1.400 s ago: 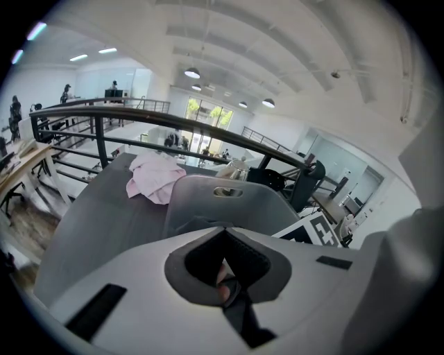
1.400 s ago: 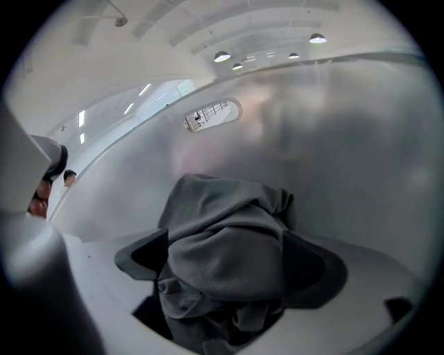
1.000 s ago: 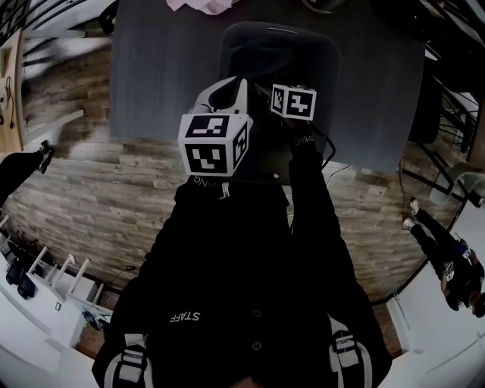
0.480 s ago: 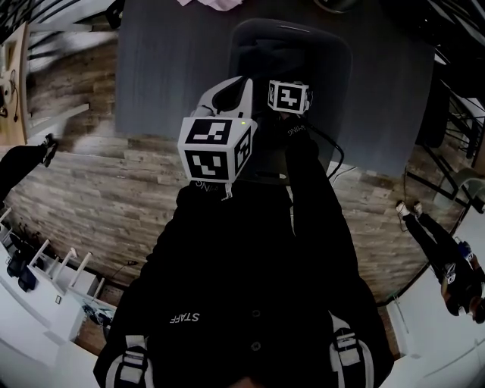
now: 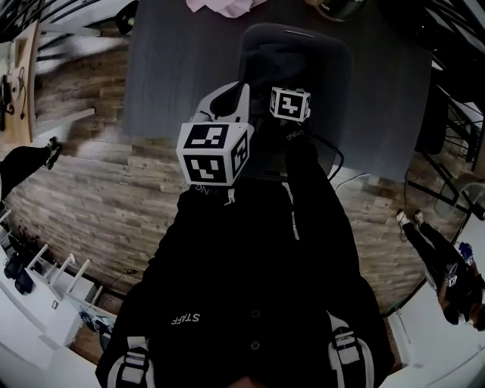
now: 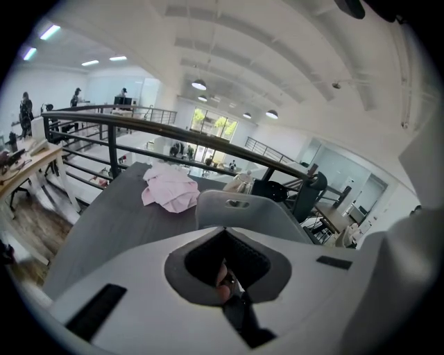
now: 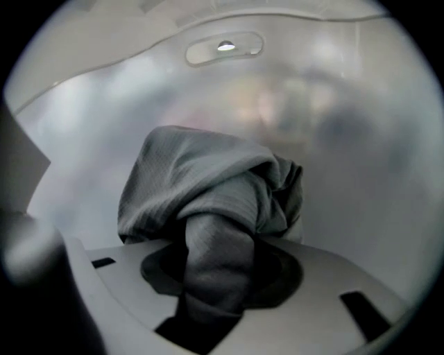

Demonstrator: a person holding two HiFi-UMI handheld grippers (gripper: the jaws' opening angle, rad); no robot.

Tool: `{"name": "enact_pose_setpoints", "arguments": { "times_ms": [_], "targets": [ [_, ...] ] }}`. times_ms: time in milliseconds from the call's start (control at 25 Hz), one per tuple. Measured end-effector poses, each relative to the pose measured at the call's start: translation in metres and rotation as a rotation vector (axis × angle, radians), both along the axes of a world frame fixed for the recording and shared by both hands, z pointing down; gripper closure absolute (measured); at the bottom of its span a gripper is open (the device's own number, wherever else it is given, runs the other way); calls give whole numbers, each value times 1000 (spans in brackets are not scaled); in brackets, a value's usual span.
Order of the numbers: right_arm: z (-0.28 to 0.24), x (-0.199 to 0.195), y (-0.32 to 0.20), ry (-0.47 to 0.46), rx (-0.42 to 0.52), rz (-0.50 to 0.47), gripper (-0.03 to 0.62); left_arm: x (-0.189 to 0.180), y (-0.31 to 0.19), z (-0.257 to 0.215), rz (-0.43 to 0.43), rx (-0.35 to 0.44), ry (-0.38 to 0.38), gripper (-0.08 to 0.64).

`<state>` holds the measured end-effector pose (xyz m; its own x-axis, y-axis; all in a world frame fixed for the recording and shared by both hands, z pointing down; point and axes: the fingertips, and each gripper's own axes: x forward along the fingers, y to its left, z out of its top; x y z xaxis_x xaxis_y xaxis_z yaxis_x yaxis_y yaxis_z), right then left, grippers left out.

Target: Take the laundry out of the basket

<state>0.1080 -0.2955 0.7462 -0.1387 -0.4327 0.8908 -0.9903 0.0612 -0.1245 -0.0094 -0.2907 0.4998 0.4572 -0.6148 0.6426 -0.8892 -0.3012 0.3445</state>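
A grey plastic basket [image 5: 333, 53] stands on a dark grey table [image 5: 174, 68]. My right gripper [image 7: 218, 243] reaches down inside it, its marker cube [image 5: 290, 104] over the near part. Its jaws are closing and pinch a bunched fold of a grey ribbed garment [image 7: 208, 187], which rises in front of the basket's wall [image 7: 333, 104]. My left gripper [image 5: 241, 85] hovers over the basket's near left rim, jaw tips together, nothing between them. From the left gripper view the basket's handle side [image 6: 243, 211] shows, and a pink garment [image 6: 170, 191] lies on the table beyond.
The pink garment [image 5: 220, 6] lies at the table's far edge, a dark rounded object [image 5: 337, 7] to its right. A black railing [image 6: 104, 132] runs behind the table, with a dark chair [image 6: 305, 194] at the right. Wooden floor surrounds the table; people stand at both sides.
Both grippers stay at the basket in nearly the same places. The head view has drifted slightly, so the table and basket sit a little more to the right.
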Motion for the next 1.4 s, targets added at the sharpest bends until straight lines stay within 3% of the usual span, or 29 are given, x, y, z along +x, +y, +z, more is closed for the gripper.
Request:
{"name": "enact_pose_setpoints", "arguments": {
  "times_ms": [240, 760, 1400],
  "targets": [
    [-74, 0, 5, -27, 126, 15, 413, -14, 11, -29, -17, 53, 20, 560],
    [-297, 1, 43, 16, 633, 38, 411, -38, 35, -110, -52, 219, 68, 560],
    [-491, -5, 77, 27, 1052, 83, 410, -63, 44, -238, -104, 594, 37, 560]
  ]
}}
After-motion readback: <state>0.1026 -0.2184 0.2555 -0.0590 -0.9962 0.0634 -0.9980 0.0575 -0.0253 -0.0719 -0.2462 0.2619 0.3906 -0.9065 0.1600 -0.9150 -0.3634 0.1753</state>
